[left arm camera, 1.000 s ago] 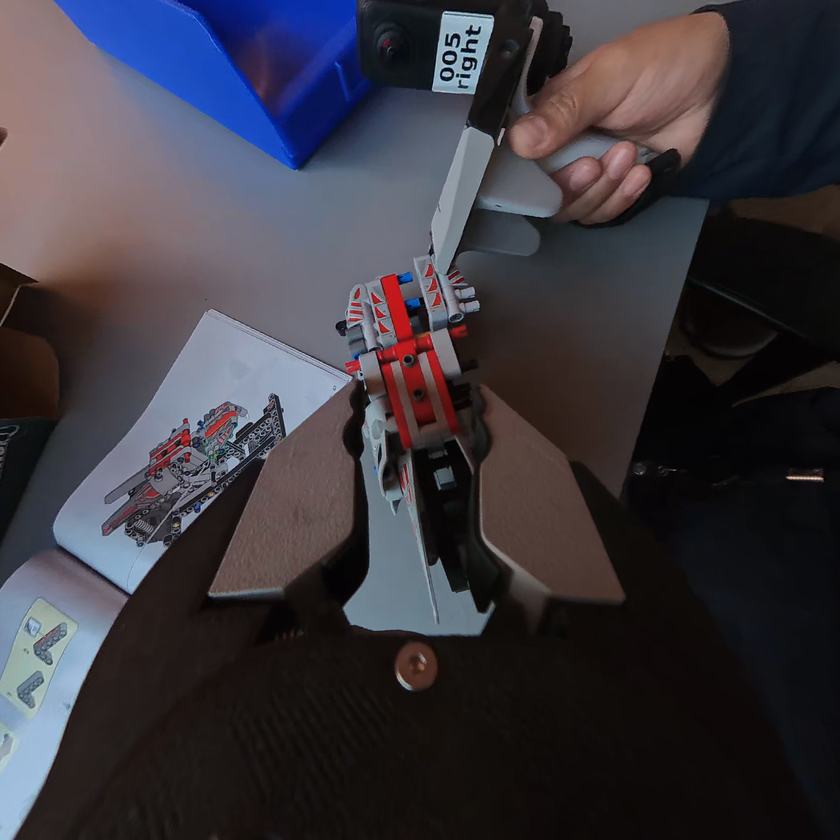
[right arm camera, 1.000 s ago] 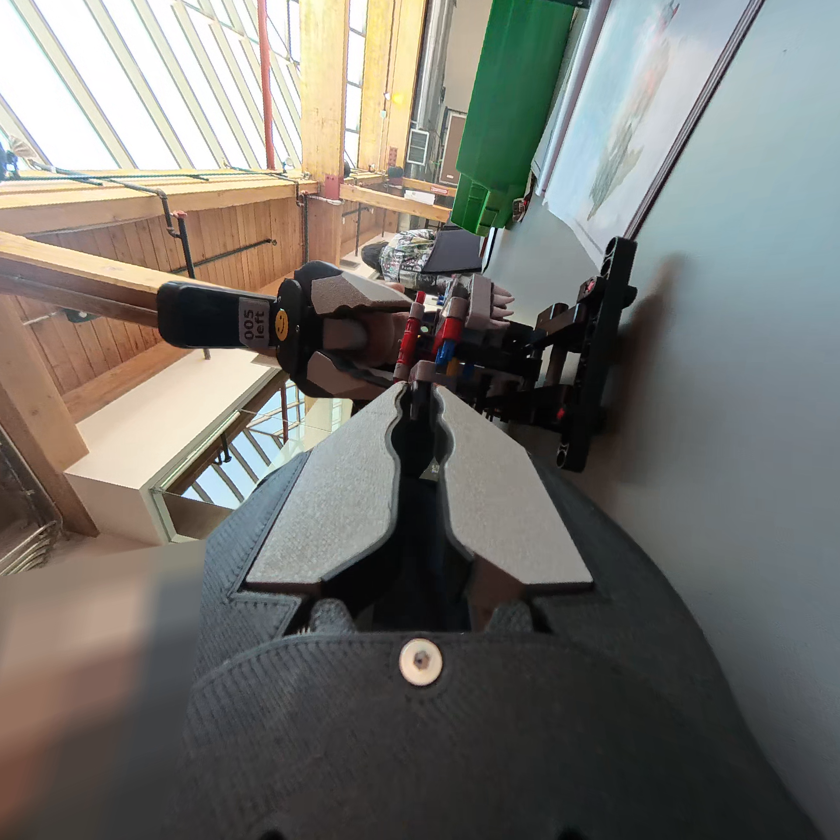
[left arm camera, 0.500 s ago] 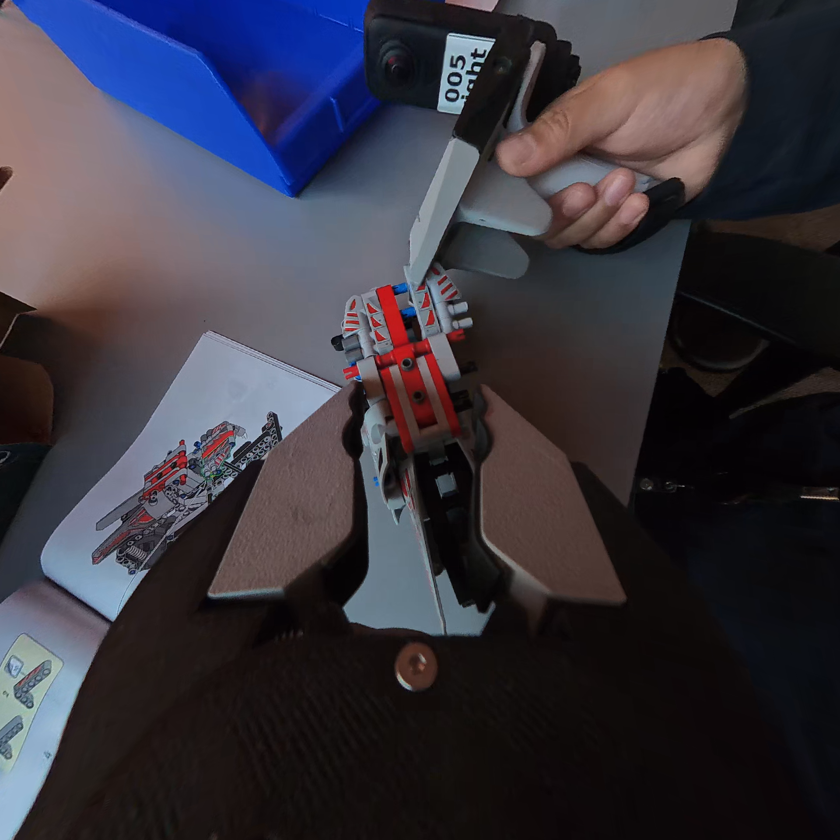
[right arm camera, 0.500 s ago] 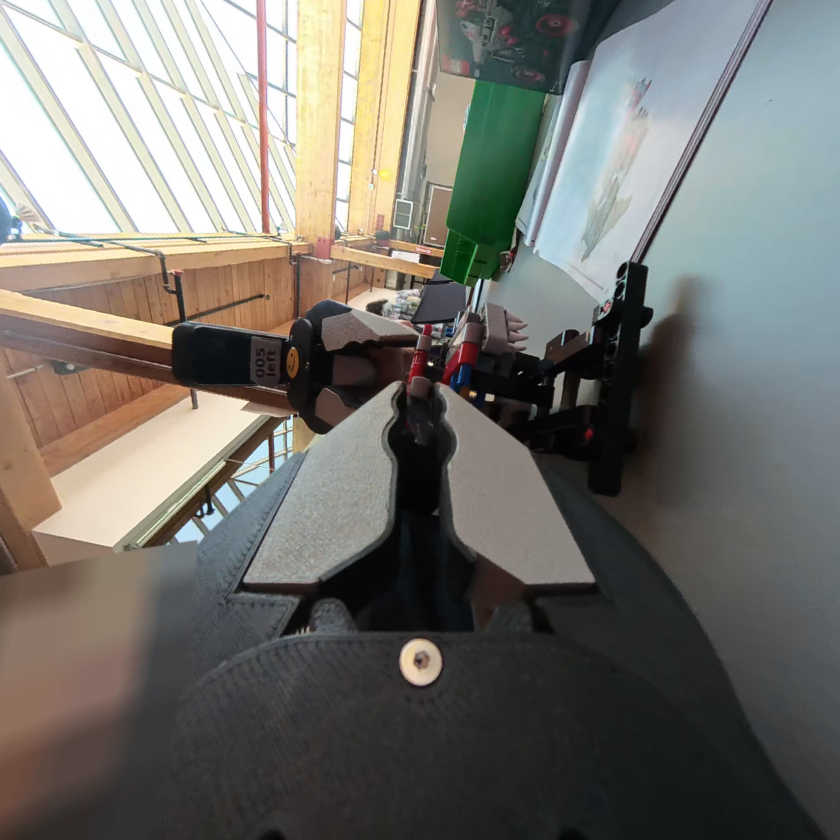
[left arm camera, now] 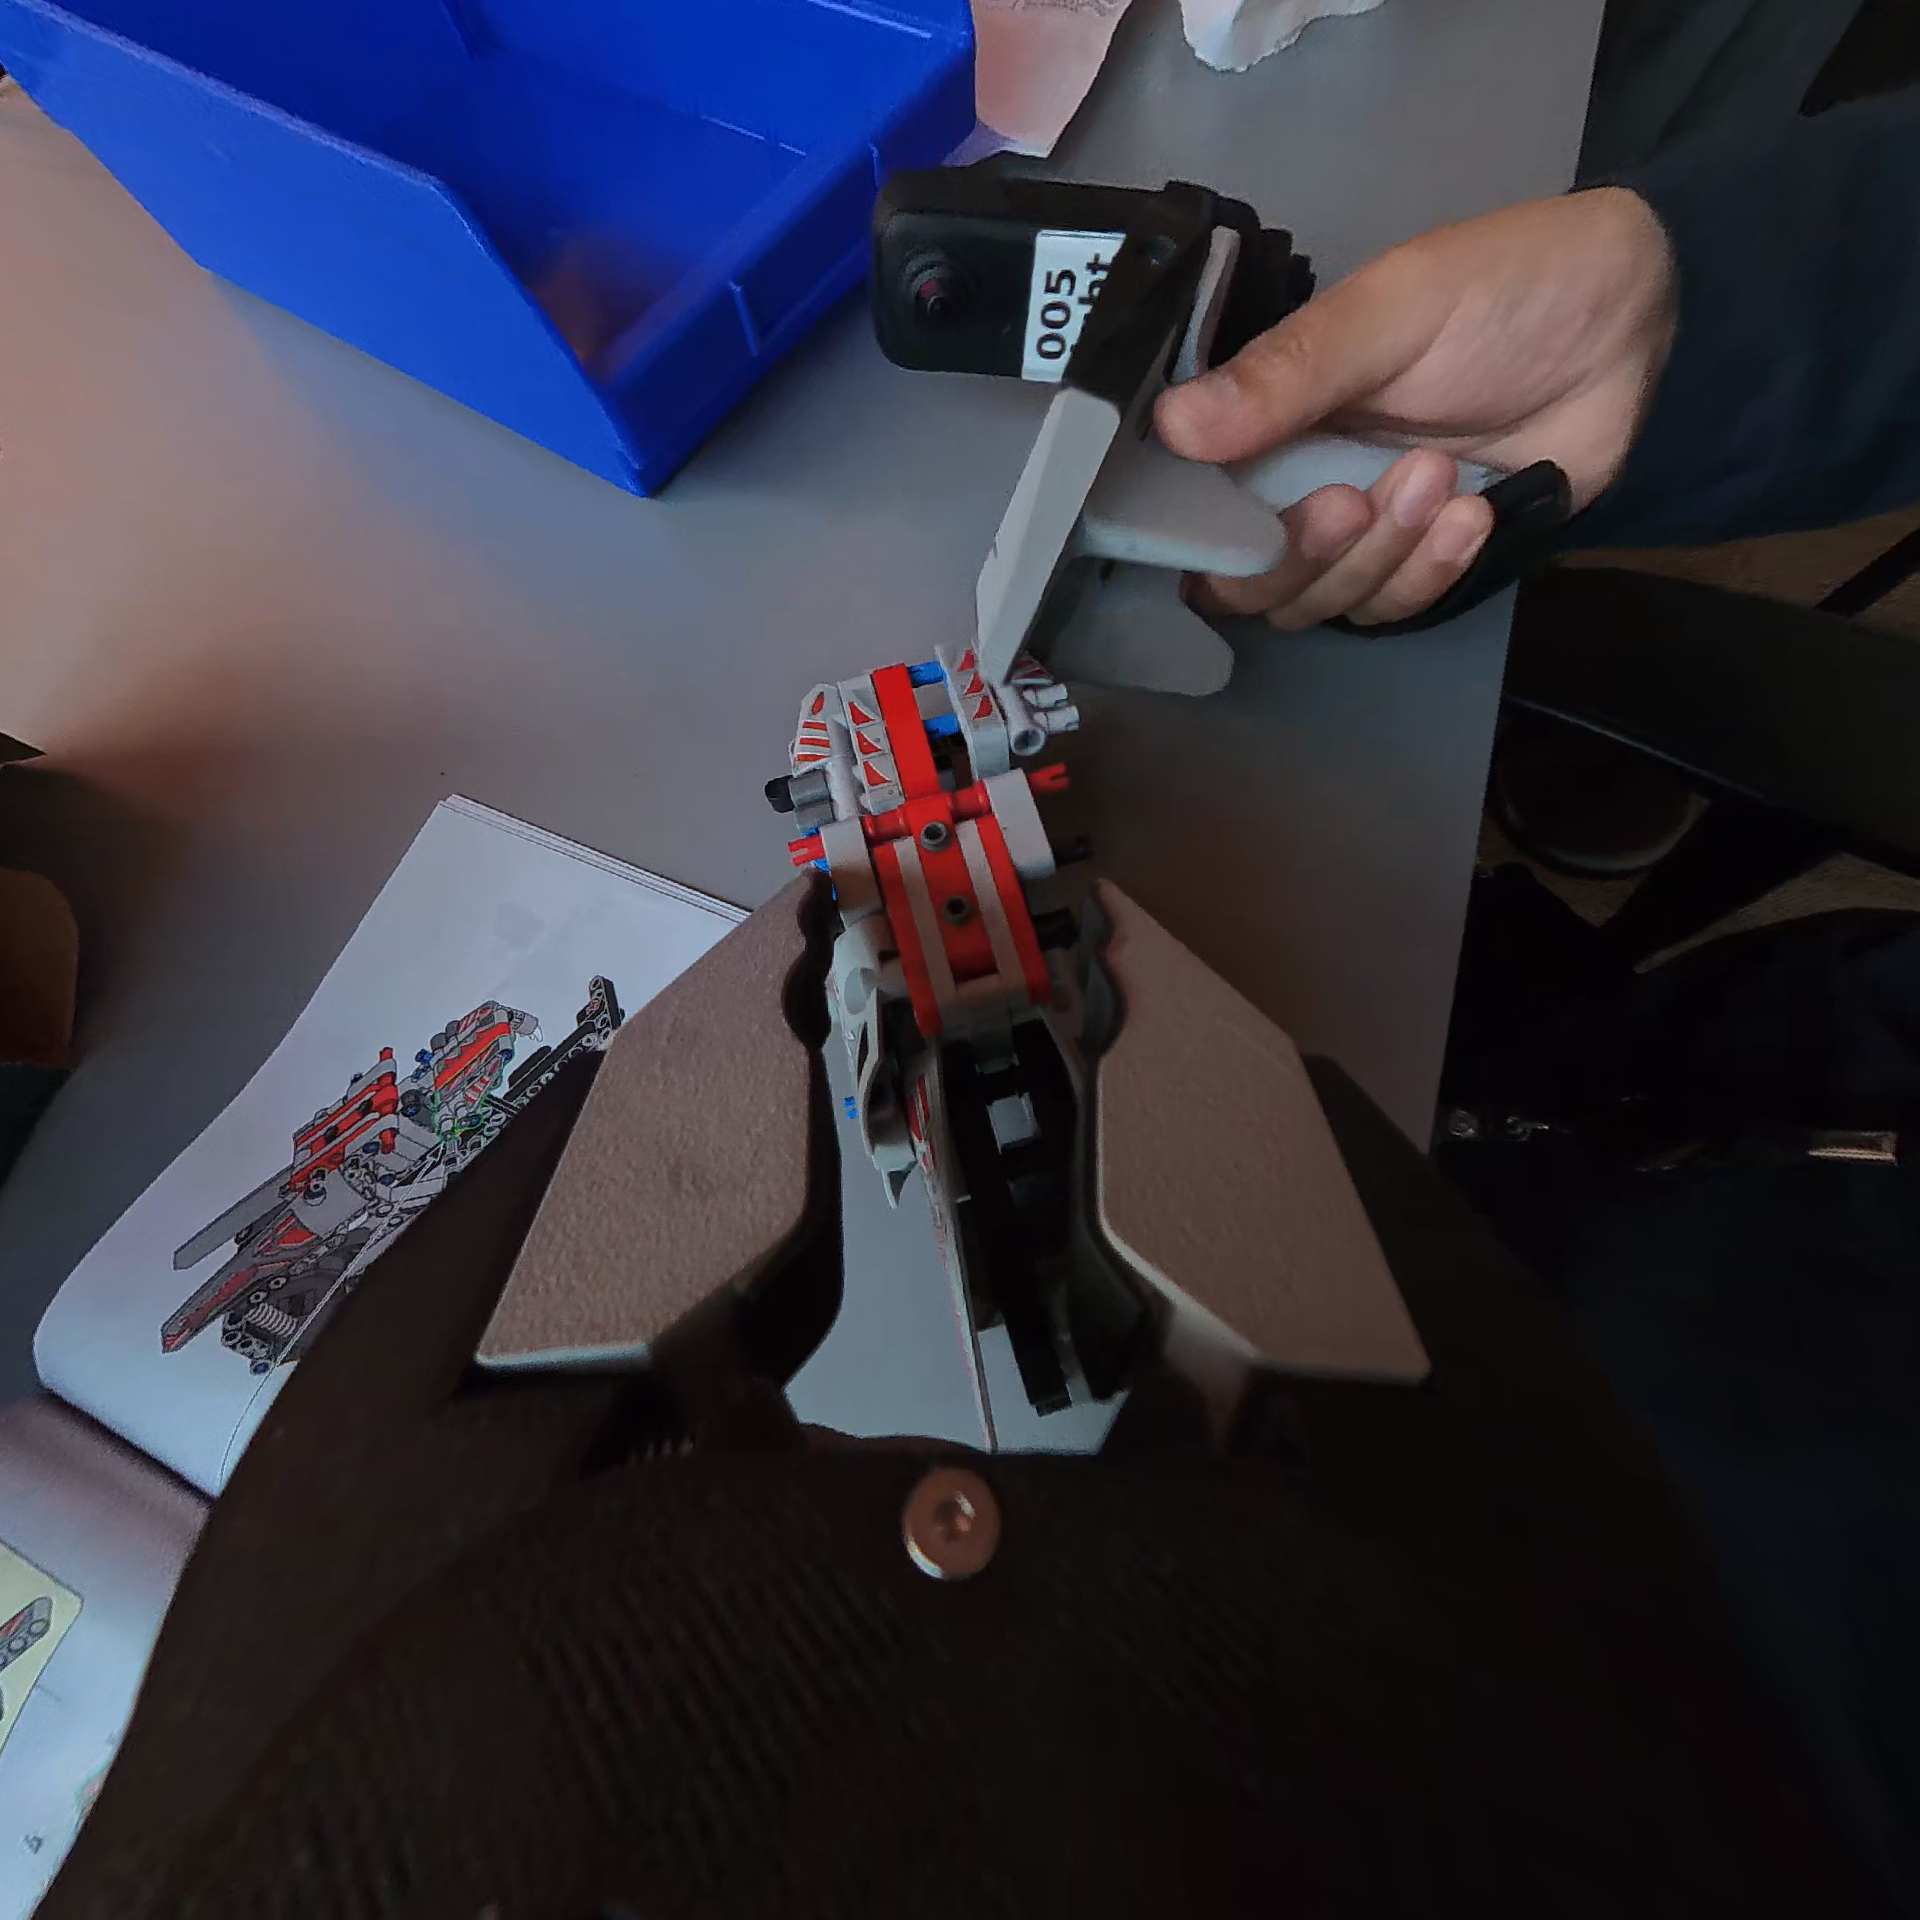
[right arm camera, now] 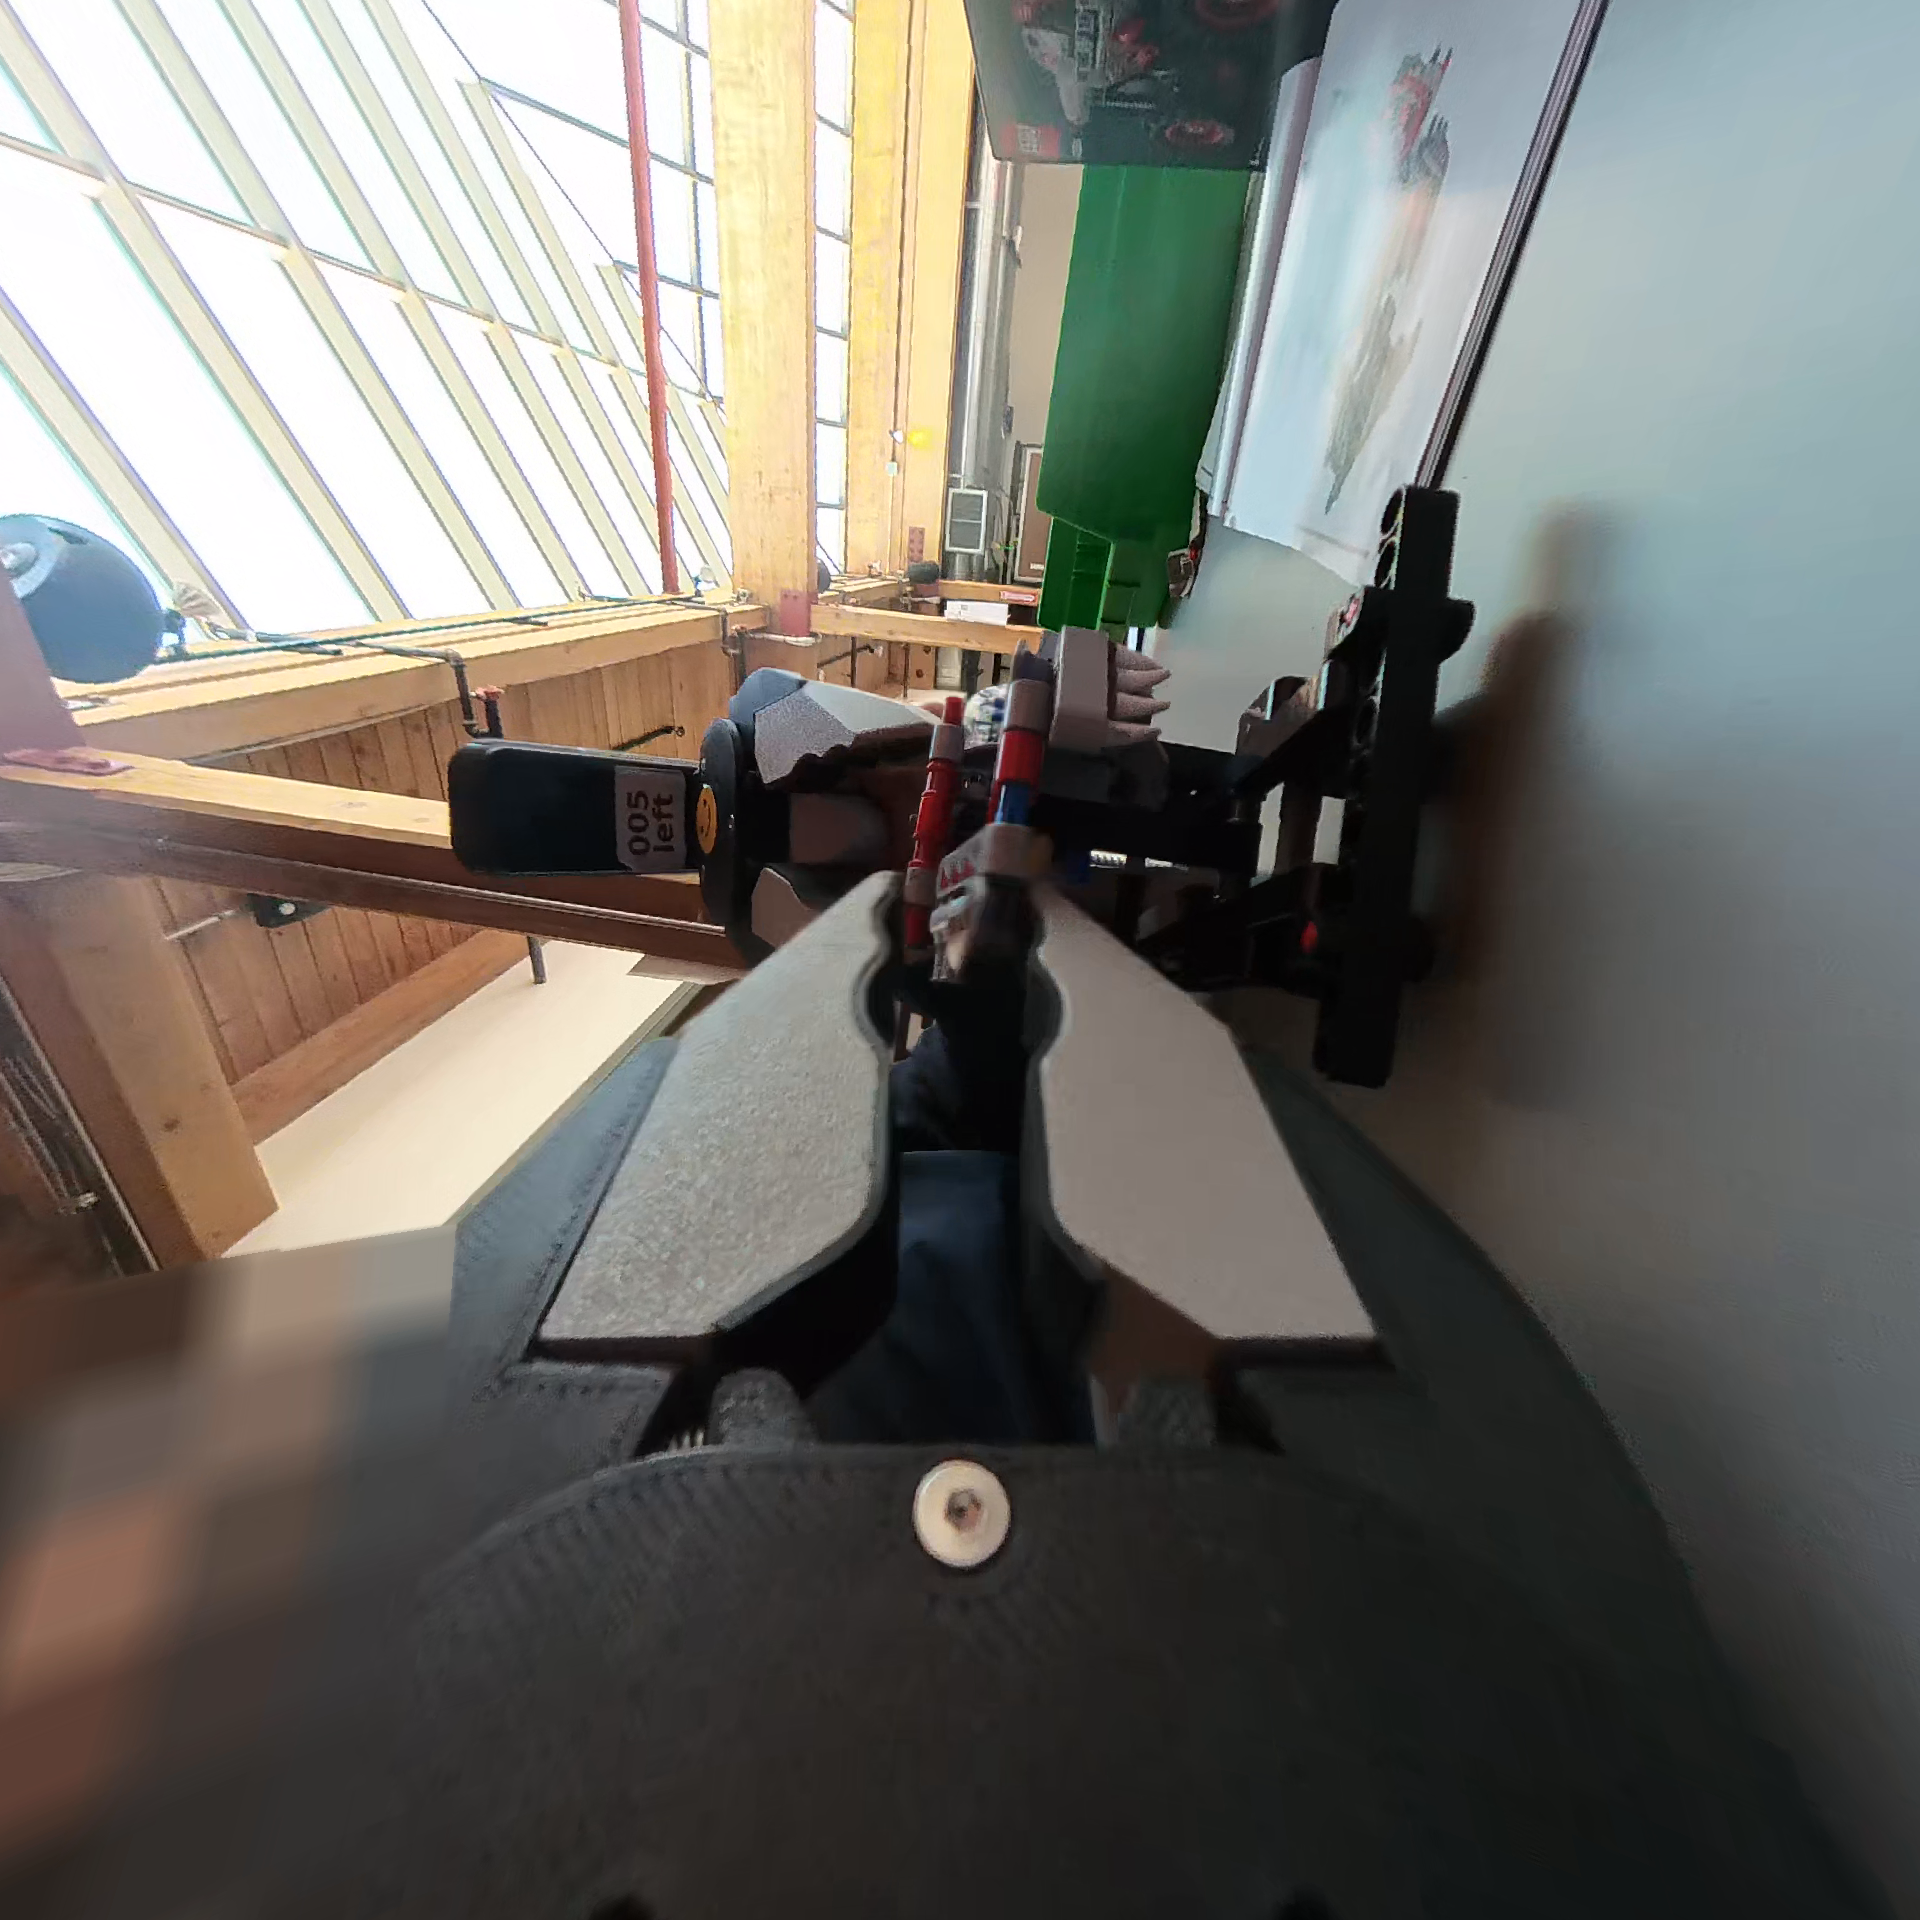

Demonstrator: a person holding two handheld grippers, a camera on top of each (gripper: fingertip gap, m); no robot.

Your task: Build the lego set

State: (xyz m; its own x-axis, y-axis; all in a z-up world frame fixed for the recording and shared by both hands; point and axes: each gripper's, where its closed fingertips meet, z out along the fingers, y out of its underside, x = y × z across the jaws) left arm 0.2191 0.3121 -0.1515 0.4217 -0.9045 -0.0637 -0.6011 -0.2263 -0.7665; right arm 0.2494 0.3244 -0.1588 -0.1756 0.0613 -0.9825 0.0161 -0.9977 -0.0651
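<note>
The left gripper (left arm camera: 956,935) is clamped on the red, grey and black lego model (left arm camera: 935,883), its two grey fingers (left arm camera: 675,1143) pressing the model's sides while the model stands out ahead of them above the grey desk (left arm camera: 416,644). The right gripper (left arm camera: 1003,665), held by a person's hand (left arm camera: 1455,395), reaches down from ahead and to the right, and its fingertips meet the grey-and-red striped piece at the model's far end; in the right wrist view this gripper (right arm camera: 961,914) has its fingers (right arm camera: 769,1122) slightly apart, with the striped tip of the model between the tips, and whether they pinch it I cannot tell. To the left of the left gripper an open instruction booklet (left arm camera: 364,1091) with a printed picture of the build lies flat on the desk. Farther ahead and left sits a blue plastic bin (left arm camera: 468,208), well apart from the model
</note>
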